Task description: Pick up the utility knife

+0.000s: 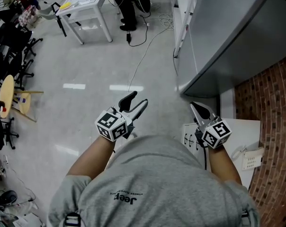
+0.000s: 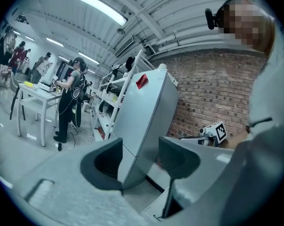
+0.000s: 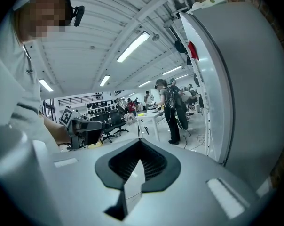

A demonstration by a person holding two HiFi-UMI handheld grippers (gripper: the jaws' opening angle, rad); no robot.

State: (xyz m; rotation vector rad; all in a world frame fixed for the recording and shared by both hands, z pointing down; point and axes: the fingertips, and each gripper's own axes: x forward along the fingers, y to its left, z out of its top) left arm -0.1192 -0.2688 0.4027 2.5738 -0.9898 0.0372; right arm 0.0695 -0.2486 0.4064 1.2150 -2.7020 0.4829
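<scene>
No utility knife shows in any view. In the head view I hold both grippers out in front of my grey shirt, above the pale floor. My left gripper [image 1: 136, 101] stands open, its two dark pads [image 2: 104, 163] well apart with nothing between them. My right gripper [image 1: 196, 108] is shut, its pads meeting at the tips and holding nothing [image 3: 138, 166]. Each gripper appears in the other's view: the right one [image 2: 212, 133] before the brick wall, the left one [image 3: 83, 126] in front of the black chairs.
A tall grey cabinet [image 1: 228, 37] stands close on the right beside a brick wall [image 1: 271, 122]. A low white unit [image 1: 242, 141] sits by my right hand. Farther off are a white table [image 1: 86, 8], a standing person [image 1: 126, 4], a floor cable [image 1: 143, 51] and black chairs [image 1: 10, 56].
</scene>
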